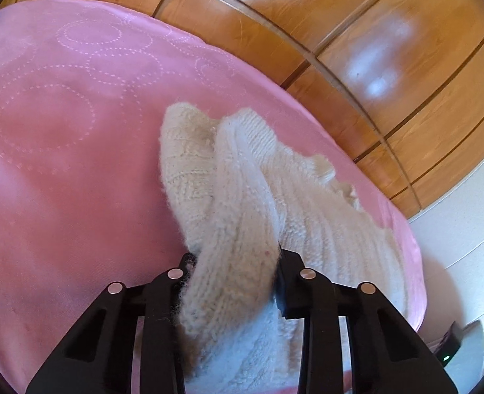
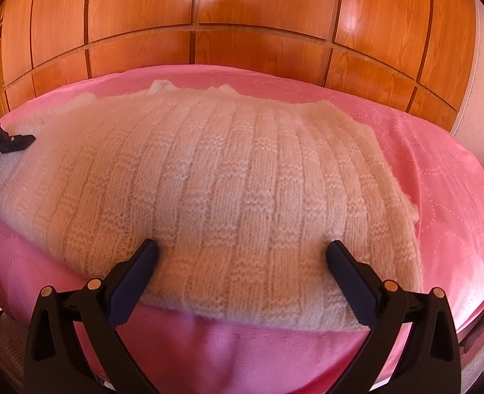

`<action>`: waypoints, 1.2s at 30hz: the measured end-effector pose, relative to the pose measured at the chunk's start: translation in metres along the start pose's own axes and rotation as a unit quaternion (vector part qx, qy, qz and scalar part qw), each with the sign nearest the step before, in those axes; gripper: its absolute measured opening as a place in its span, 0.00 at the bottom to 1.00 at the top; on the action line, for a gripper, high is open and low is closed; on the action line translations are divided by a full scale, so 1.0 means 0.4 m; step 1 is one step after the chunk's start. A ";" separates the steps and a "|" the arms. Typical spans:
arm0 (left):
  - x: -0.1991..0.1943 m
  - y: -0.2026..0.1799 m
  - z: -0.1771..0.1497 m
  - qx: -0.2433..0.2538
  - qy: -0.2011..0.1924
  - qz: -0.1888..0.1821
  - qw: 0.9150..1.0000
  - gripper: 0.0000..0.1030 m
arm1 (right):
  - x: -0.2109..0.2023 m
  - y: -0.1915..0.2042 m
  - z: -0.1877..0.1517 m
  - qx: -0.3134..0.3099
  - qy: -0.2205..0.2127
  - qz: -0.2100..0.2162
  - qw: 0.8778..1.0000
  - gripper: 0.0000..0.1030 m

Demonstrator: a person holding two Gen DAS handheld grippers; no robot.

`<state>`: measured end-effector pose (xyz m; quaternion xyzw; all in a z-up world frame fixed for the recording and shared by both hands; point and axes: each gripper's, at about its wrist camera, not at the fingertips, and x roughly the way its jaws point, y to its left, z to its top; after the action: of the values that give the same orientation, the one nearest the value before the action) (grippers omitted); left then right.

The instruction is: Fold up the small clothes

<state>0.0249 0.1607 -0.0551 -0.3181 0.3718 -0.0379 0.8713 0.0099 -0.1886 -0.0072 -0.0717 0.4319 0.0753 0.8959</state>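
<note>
A: Surface?
B: Pink bedspread (image 2: 439, 177) with dotted ring pattern, wooden wardrobe panels (image 2: 258, 10) behind.

A: Garment?
B: Cream knitted sweater (image 2: 229, 177), ribbed with basket-weave blocks, spread flat across bedspread, near edge toward right wrist camera.

A: Right gripper (image 2: 242, 251)?
B: Spread wide, not gripping. Both fingertips (image 2: 148, 246) resting on knit near lower hem, broad stretch of fabric between them, nothing pinched.

A: Left gripper (image 1: 233, 262)?
B: Clenched on a bunched fold of the sweater (image 1: 235, 216). Knit gathered into thick roll between jaws, pads pressed into wool on either side. Roll lifted off bedspread (image 1: 61, 164), rest of garment trailing forward and right on the cloth.

A: Left gripper seen from right wrist view?
B: Dark tip (image 2: 12, 142) at far left edge of sweater, touching knit. Grip itself not readable from there.

A: Elsewhere?
B: White wall (image 1: 465, 243) low right in left wrist view, beside wardrobe (image 1: 389, 75).
</note>
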 end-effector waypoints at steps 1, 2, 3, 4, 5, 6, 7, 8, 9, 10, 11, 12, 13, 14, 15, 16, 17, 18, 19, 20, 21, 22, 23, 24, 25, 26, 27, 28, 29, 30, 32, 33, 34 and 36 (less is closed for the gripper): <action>-0.009 -0.006 0.004 -0.001 -0.006 -0.005 1.000 0.28 | 0.000 0.001 0.000 0.000 0.000 0.000 1.000 0.98; -0.018 -0.016 0.008 0.001 -0.013 -0.007 1.000 0.28 | 0.001 0.001 0.000 0.000 0.000 0.000 1.000 0.98; -0.026 -0.026 0.011 0.007 -0.019 -0.008 1.000 0.28 | 0.000 0.002 0.000 0.000 0.000 0.000 1.000 0.98; -0.032 -0.036 0.012 0.014 -0.024 -0.009 1.000 0.27 | 0.000 0.002 0.000 0.000 0.000 -0.001 1.000 0.98; -0.040 -0.052 0.013 0.023 -0.031 -0.012 0.999 0.27 | 0.000 0.002 -0.001 0.001 0.000 0.000 1.000 0.98; -0.047 -0.065 0.014 0.030 -0.035 -0.016 0.999 0.27 | 0.000 0.002 -0.001 0.001 0.000 0.000 1.000 0.98; -0.054 -0.075 0.015 0.036 -0.039 -0.019 0.998 0.27 | 0.000 0.002 -0.001 0.001 0.000 -0.001 1.000 0.98; -0.059 -0.087 0.017 0.042 -0.042 -0.023 0.998 0.27 | 0.000 0.002 -0.001 0.001 0.000 0.000 1.000 0.98; -0.065 -0.099 0.019 0.047 -0.044 -0.027 0.998 0.26 | 0.000 0.003 -0.001 0.001 -0.001 0.000 1.000 0.98; -0.072 -0.115 0.023 0.053 -0.049 -0.032 0.997 0.26 | -0.001 0.002 -0.001 0.001 -0.001 0.000 1.000 0.98; -0.078 -0.128 0.026 0.057 -0.052 -0.036 0.996 0.26 | -0.001 0.003 -0.001 0.001 -0.001 -0.001 1.000 0.98; -0.083 -0.141 0.030 0.060 -0.055 -0.041 0.996 0.26 | -0.002 0.003 -0.001 0.001 -0.001 -0.001 1.000 0.98; -0.090 -0.159 0.036 0.066 -0.059 -0.048 0.995 0.26 | -0.002 0.003 -0.001 0.001 -0.001 -0.001 1.000 0.98; -0.095 -0.176 0.039 0.072 -0.063 -0.052 0.994 0.26 | -0.003 0.003 -0.001 0.001 -0.001 -0.001 1.000 0.98; -0.102 -0.201 0.044 0.083 -0.069 -0.058 0.993 0.26 | -0.005 0.003 0.002 -0.001 -0.002 0.000 1.000 0.98; -0.105 -0.215 0.046 0.090 -0.072 -0.061 0.991 0.26 | -0.009 0.002 0.007 -0.002 0.000 0.003 1.000 0.98; -0.111 -0.239 0.049 0.102 -0.078 -0.066 0.990 0.26 | -0.017 -0.002 0.012 -0.003 0.000 0.005 1.000 0.98; -0.114 -0.254 0.049 0.109 -0.081 -0.070 0.988 0.26 | -0.023 -0.007 0.020 -0.001 -0.002 0.008 1.000 0.98; -0.117 -0.275 0.049 0.121 -0.085 -0.074 0.986 0.26 | -0.030 -0.014 0.026 0.001 -0.006 0.008 1.000 0.98; -0.121 -0.298 0.049 0.134 -0.088 -0.079 0.984 0.26 | -0.045 -0.026 0.036 0.006 -0.020 -0.002 1.000 0.98; -0.123 -0.310 0.049 0.140 -0.089 -0.082 0.983 0.26 | -0.055 -0.035 0.042 0.009 -0.031 -0.014 0.999 0.98; -0.123 -0.329 0.049 0.146 -0.088 -0.088 0.981 0.26 | -0.062 -0.042 0.045 0.011 -0.038 -0.024 0.999 0.98; -0.122 -0.342 0.047 0.149 -0.087 -0.093 0.981 0.26 | -0.069 -0.058 0.052 0.017 -0.046 -0.039 0.998 0.98; -0.119 -0.357 0.046 0.153 -0.085 -0.097 0.980 0.26 | -0.071 -0.072 0.055 0.022 -0.047 -0.046 0.998 0.98; -0.116 -0.374 0.045 0.159 -0.083 -0.100 0.979 0.26 | -0.070 -0.085 0.057 0.027 -0.045 -0.052 0.997 0.98; -0.113 -0.390 0.044 0.164 -0.081 -0.104 0.978 0.26 | -0.067 -0.104 0.057 0.038 -0.039 -0.065 0.996 0.98; -0.109 -0.401 0.045 0.168 -0.079 -0.108 0.977 0.26 | -0.062 -0.122 0.054 0.049 -0.032 -0.078 0.995 0.98; -0.104 -0.417 0.041 0.173 -0.077 -0.111 0.976 0.26 | -0.055 -0.140 0.050 0.059 -0.023 -0.090 0.994 0.98; -0.101 -0.428 0.041 0.176 -0.075 -0.113 0.975 0.26 | -0.048 -0.162 0.044 0.073 -0.009 -0.108 0.991 0.98; -0.097 -0.440 0.040 0.178 -0.072 -0.117 0.974 0.26 | -0.040 -0.180 0.040 0.085 0.001 -0.120 0.989 0.98; -0.090 -0.464 0.036 0.185 -0.067 -0.123 0.973 0.26 | -0.028 -0.217 0.029 0.112 0.017 -0.129 0.985 0.98; -0.085 -0.474 0.034 0.188 -0.065 -0.126 0.972 0.26 | -0.022 -0.232 0.021 0.122 0.025 -0.124 0.984 0.98; -0.081 -0.488 0.031 0.193 -0.062 -0.129 0.971 0.26 | -0.014 -0.239 0.014 0.129 0.033 -0.113 0.985 0.98; -0.072 -0.514 0.023 0.203 -0.058 -0.134 0.968 0.26 | -0.004 -0.255 0.002 0.156 0.034 -0.085 0.984 0.98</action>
<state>0.0456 0.0108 0.0873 -0.1834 0.2593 -0.2104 0.9246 0.0296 -0.2883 0.0010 0.0300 0.4611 -0.0717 0.8839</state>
